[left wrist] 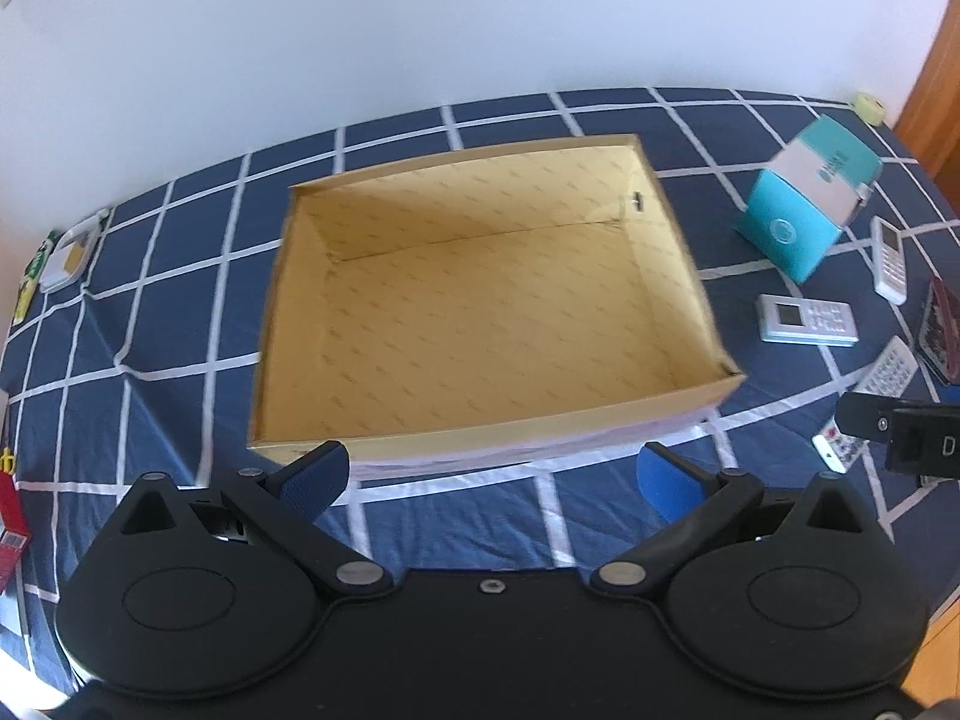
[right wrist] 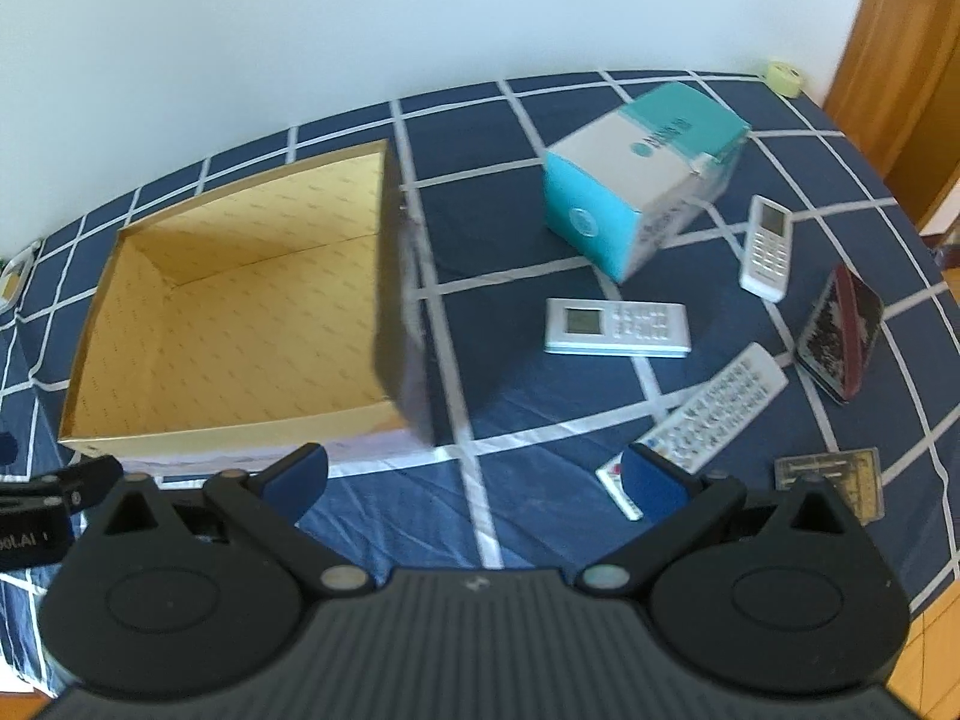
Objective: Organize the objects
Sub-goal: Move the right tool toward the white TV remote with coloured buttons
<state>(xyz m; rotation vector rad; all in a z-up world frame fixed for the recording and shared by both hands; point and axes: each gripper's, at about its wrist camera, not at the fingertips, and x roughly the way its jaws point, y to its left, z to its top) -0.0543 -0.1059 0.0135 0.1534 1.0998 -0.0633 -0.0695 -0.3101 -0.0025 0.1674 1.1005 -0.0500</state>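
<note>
Both tongs released, left tongs, right tongs hiding long remote's end, cardboard box blurred

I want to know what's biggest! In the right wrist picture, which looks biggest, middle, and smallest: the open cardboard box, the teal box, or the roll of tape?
1. Open cardboard box
2. Teal box
3. Roll of tape, though it sits farthest away, which shrinks it.

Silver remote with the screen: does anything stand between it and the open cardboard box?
Nothing visible does. The silver remote lies on bare blue checked cloth right of the box; only the box's own right wall must be cleared. The box looks empty.
</note>
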